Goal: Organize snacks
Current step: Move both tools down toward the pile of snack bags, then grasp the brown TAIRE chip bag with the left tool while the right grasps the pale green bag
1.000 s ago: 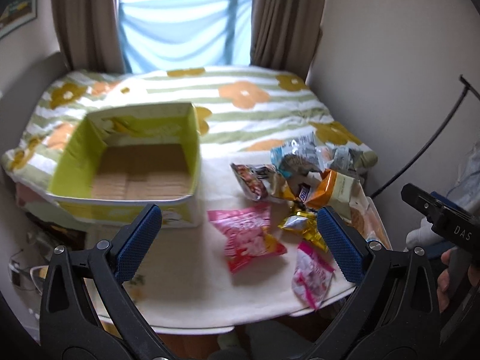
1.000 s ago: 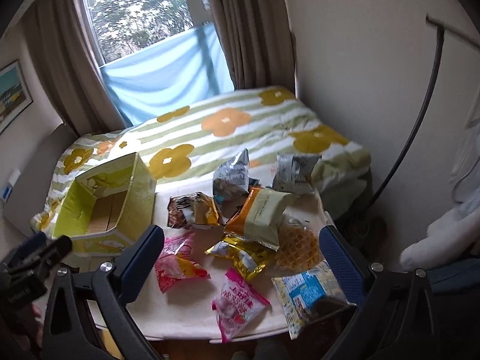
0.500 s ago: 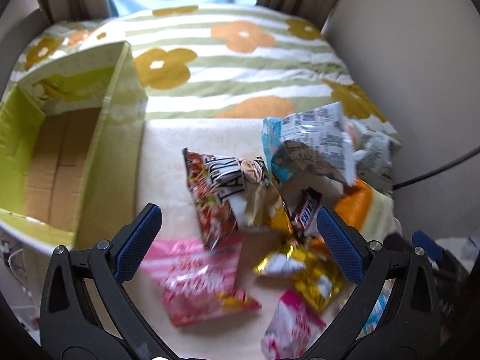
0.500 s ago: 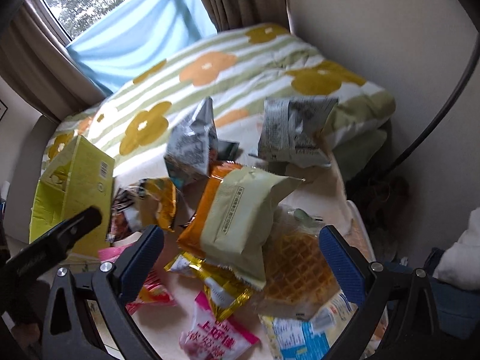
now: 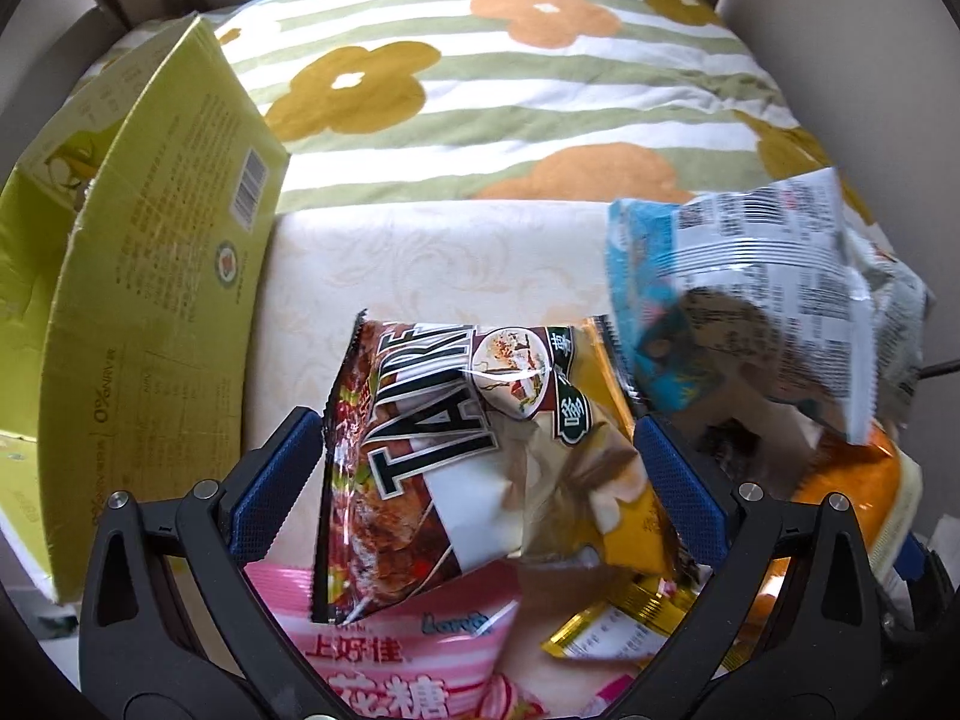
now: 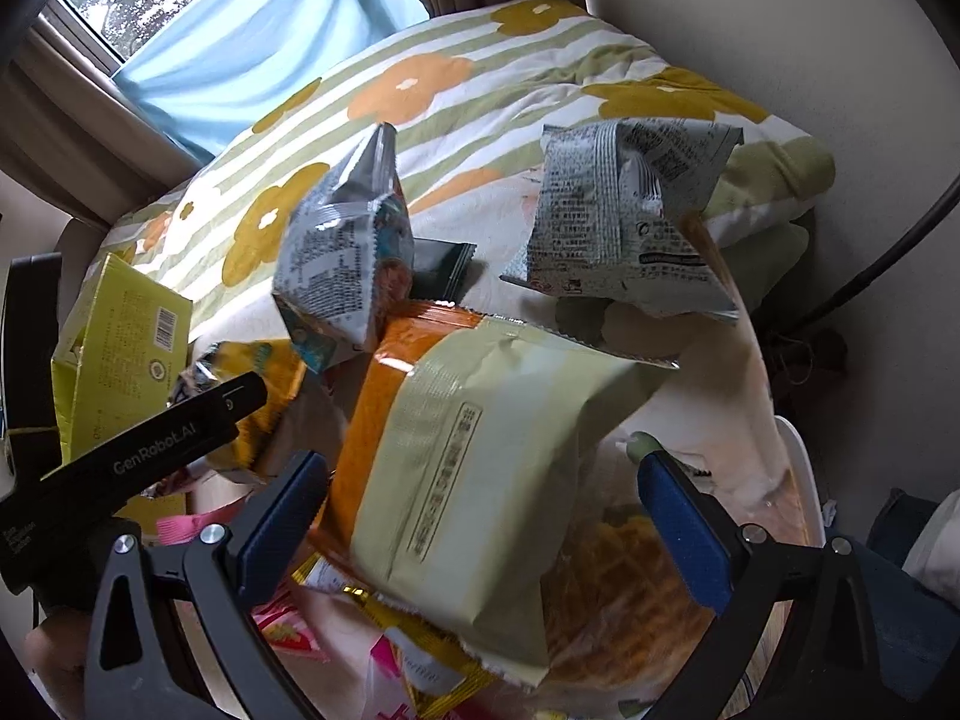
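My left gripper is open, its blue pads on either side of a brown, red and yellow snack bag without touching it. A pink candy bag lies under it and a blue and silver bag stands to the right. The yellow-green box stands at the left. My right gripper is open around a pale green and orange bag. Behind it stand a silver bag and a grey bag. A waffle pack lies under the green bag.
The snacks lie on a small cream table pushed against a bed with a flowered striped quilt. A wall and a black cable are at the right. The left gripper's body shows at the left of the right wrist view.
Both grippers have moved forward and down into the snack pile, still open. The brown bag now sits between the left pads, the green and orange bag between the right pads.
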Motion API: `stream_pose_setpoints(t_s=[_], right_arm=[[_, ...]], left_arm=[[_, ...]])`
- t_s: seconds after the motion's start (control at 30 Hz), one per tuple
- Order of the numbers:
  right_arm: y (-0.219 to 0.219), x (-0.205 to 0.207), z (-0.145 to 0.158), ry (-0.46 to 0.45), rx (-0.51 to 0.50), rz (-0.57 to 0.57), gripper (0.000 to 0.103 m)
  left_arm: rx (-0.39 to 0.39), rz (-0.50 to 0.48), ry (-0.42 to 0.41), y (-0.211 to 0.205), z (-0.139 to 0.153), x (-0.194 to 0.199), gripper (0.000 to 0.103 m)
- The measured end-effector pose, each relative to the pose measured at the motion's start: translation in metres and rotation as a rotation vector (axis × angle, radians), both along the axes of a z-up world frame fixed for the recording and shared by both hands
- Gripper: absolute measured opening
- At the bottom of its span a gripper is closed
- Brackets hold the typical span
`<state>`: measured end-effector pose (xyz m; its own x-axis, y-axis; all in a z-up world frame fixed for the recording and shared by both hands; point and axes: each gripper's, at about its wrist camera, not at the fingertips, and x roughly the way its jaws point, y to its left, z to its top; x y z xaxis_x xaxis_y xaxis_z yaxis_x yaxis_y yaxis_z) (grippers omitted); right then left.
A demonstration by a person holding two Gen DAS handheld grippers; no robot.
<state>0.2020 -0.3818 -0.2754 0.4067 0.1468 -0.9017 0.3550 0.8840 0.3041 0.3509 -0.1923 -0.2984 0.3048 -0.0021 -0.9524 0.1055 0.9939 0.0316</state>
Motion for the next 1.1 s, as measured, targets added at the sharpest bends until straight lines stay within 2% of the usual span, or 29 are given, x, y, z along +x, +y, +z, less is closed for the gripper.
stream_pose_setpoints(t_s=[0.23,0.37,0.43,0.47,0.5,0.57,0.77,0.97,1.1], right_arm=[[-0.007,0.007,-0.006,0.002,0.031,-0.001,0.103],[-0.009,0.01,-0.009,0.003,0.048,-0.003,0.103],[-0.01,0.011,-0.011,0.005,0.055,-0.005,0.103],[-0.01,0.011,-0.012,0.005,0.055,-0.003,0.102],[-0.009,0.012,-0.012,0.006,0.055,0.001,0.101],[-0.009,0.014,-0.012,0.002,0.063,0.012,0.092],[-0.009,0.015,-0.01,-0.006,0.066,0.019,0.075],[-0.01,0.01,-0.006,-0.022,0.081,0.01,0.068],[-0.011,0.002,-0.002,-0.034,0.084,-0.008,0.067]], left_arm=[[0.02,-0.004,-0.002,-0.003,-0.005,0.008,0.102],[0.017,-0.014,-0.006,-0.001,-0.007,0.012,0.096],[-0.019,-0.033,0.008,-0.002,-0.008,0.013,0.085],[-0.018,-0.035,0.01,-0.003,-0.009,0.012,0.084],[-0.018,-0.041,0.004,-0.004,-0.008,0.011,0.083],[-0.014,-0.059,0.004,-0.006,-0.006,0.01,0.076],[-0.004,-0.089,0.004,-0.008,-0.001,0.002,0.073],[0.001,-0.118,-0.027,-0.009,0.014,-0.012,0.073],[-0.009,-0.121,-0.049,-0.005,0.029,-0.019,0.073]])
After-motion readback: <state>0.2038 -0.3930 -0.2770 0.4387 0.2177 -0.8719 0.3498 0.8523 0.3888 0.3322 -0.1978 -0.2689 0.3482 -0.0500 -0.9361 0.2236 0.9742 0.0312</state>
